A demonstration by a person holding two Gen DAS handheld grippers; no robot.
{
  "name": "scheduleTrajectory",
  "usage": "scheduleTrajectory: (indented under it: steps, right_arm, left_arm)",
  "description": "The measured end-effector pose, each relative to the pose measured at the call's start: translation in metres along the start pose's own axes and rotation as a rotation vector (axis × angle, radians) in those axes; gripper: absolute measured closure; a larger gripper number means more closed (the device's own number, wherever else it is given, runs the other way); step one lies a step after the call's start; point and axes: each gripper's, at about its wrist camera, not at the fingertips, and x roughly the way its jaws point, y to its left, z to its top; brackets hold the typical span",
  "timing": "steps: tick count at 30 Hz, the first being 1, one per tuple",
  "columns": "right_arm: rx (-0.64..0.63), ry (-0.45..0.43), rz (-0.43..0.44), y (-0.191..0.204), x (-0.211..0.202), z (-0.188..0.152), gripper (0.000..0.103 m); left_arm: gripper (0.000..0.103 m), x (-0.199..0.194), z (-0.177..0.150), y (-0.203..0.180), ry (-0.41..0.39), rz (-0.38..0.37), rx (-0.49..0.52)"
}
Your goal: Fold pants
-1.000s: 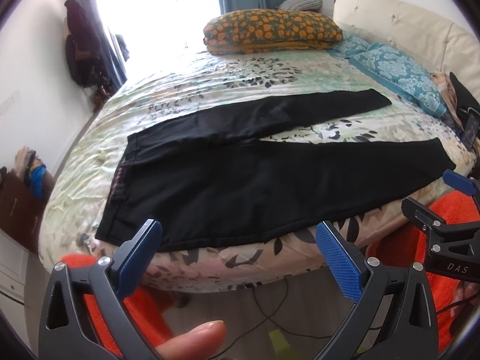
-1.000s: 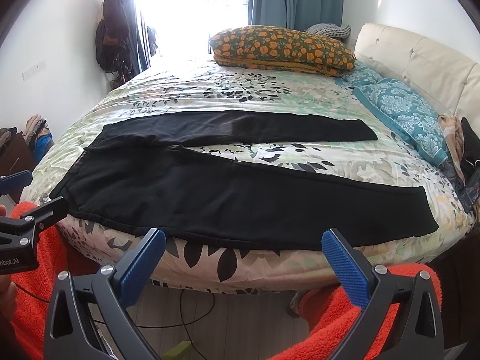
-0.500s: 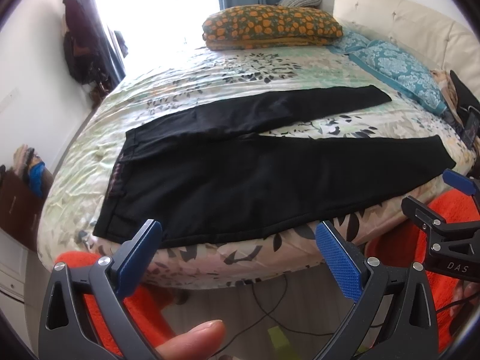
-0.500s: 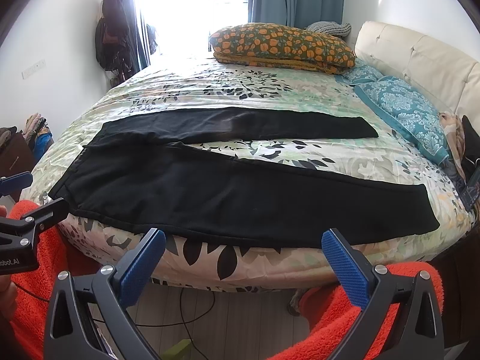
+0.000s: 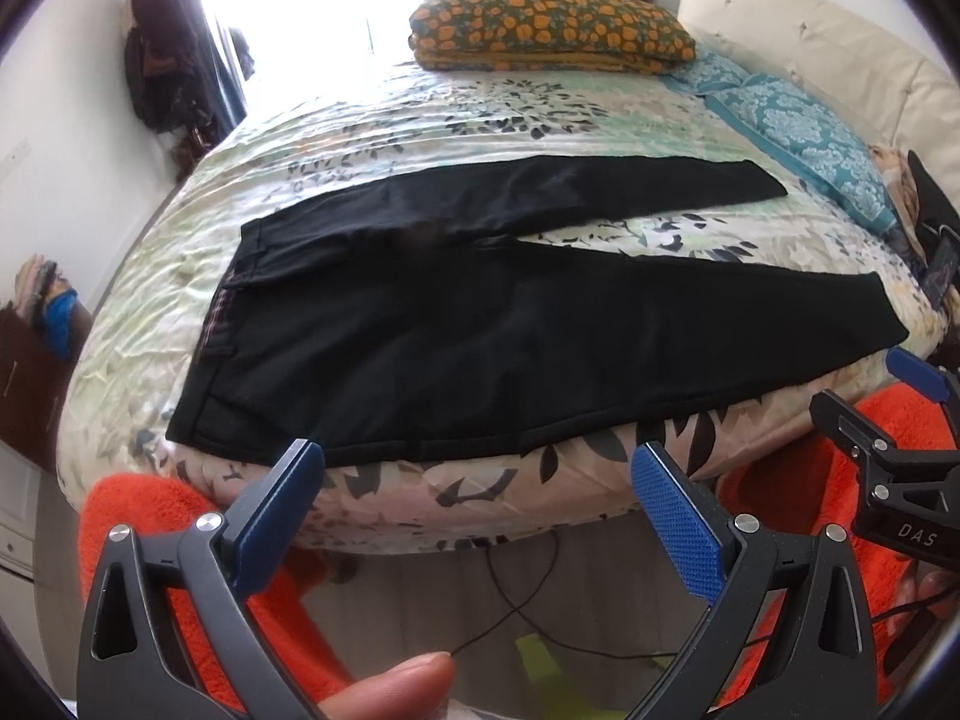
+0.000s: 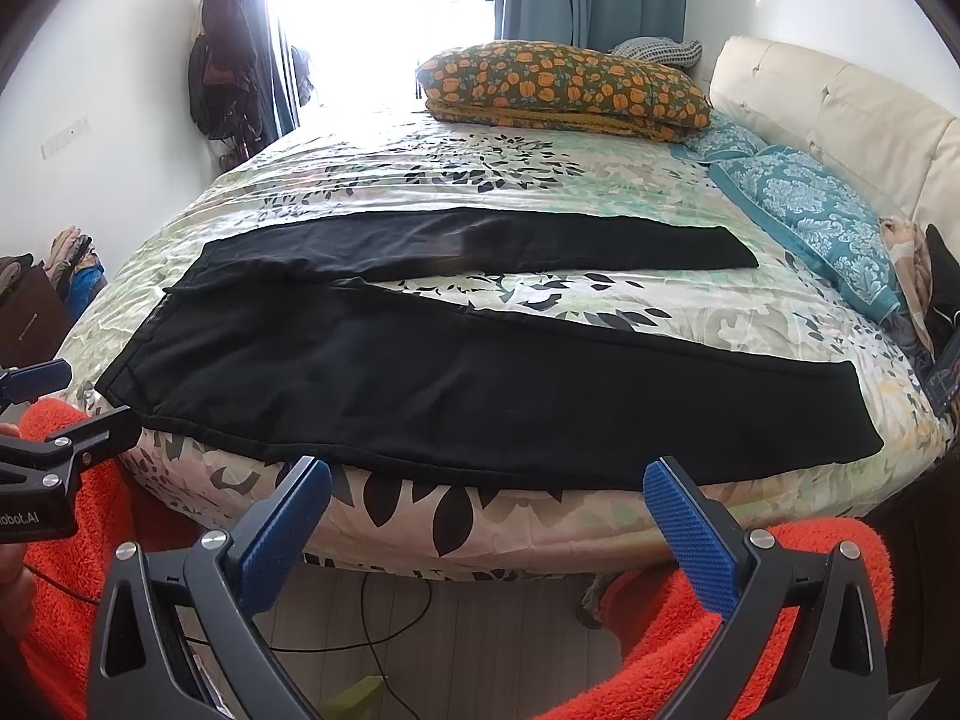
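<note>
Black pants point(image 5: 480, 330) point(image 6: 456, 384) lie flat on the floral bed, waistband to the left, legs spread apart toward the right. The near leg runs along the bed's front edge. My left gripper point(image 5: 477, 468) is open, its blue fingers just short of the pants' near hem by the hip. In the right wrist view my right gripper point(image 6: 486, 486) is open too, held in front of the near leg's lower edge. Neither touches the fabric. The right gripper's fingers point(image 5: 918, 372) show at the right edge of the left wrist view.
The bed point(image 6: 540, 180) carries an orange-flowered pillow point(image 6: 564, 84) at the far side and teal pillows point(image 6: 804, 204) by the cream headboard. Orange fleece sleeves point(image 6: 690, 648) frame the grippers. Cables lie on the floor point(image 6: 372, 618) below the bed edge. A thumb point(image 5: 390, 687) shows at the bottom.
Both grippers have moved a little closer to the bed's front edge; the pants look larger and lower in view. The pants themselves have not moved.
</note>
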Motion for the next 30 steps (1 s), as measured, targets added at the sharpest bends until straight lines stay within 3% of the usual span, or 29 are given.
scheduleTrajectory:
  steps: [7,14,18,25,28,30]
  right_arm:
    - [0.033,0.048,0.015,-0.007,0.014,-0.003,0.0]
    - [0.07,0.095,0.036,-0.012,0.035,-0.004,0.0]
    - [0.083,0.128,0.047,-0.013,0.047,-0.006,0.0]
    - [0.103,0.164,0.074,-0.016,0.069,-0.002,0.0]
    - [0.126,0.163,0.09,-0.025,0.078,0.009,0.0]
    - [0.128,0.153,0.103,-0.039,0.086,0.025,0.0]
  left_arm:
    - [0.001,0.021,-0.004,0.004,0.074,-0.013,-0.027]
    - [0.001,0.048,0.008,0.011,0.088,0.006,-0.026]
    - [0.001,0.076,0.047,0.025,0.04,0.056,-0.011]
    - [0.001,0.165,0.159,0.055,-0.038,0.123,-0.068]
    - [0.001,0.231,0.192,0.058,-0.008,0.208,-0.082]
    - [0.001,0.284,0.199,0.063,0.079,0.298,-0.068]
